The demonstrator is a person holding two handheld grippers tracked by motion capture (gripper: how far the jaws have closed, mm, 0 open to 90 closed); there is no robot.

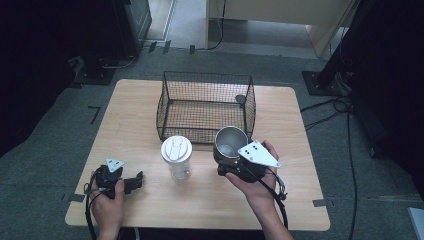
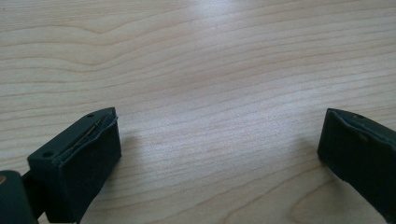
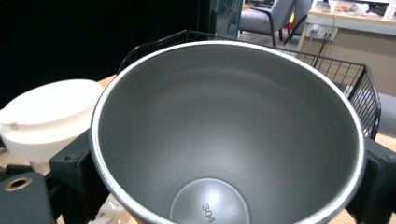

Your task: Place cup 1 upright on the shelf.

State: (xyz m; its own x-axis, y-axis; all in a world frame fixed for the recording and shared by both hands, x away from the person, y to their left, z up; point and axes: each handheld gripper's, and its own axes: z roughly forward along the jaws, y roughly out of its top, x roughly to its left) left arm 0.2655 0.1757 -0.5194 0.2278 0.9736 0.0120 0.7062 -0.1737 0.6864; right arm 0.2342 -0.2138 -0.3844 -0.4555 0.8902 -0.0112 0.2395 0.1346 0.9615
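Observation:
A steel cup with an open top is held just in front of the wire basket, my right gripper shut on its body. In the right gripper view the steel cup sits between both jaws, and its bare inside shows a "304" stamp. A clear cup with a white lid stands upright on the table to its left, and that white lid appears beside the steel cup. My left gripper rests low at the table's front left, jaws wide apart over bare wood.
The black wire basket stands empty at the middle back of the wooden table. Cables lie on the grey floor to the right. A dark stand is off the table's back right corner.

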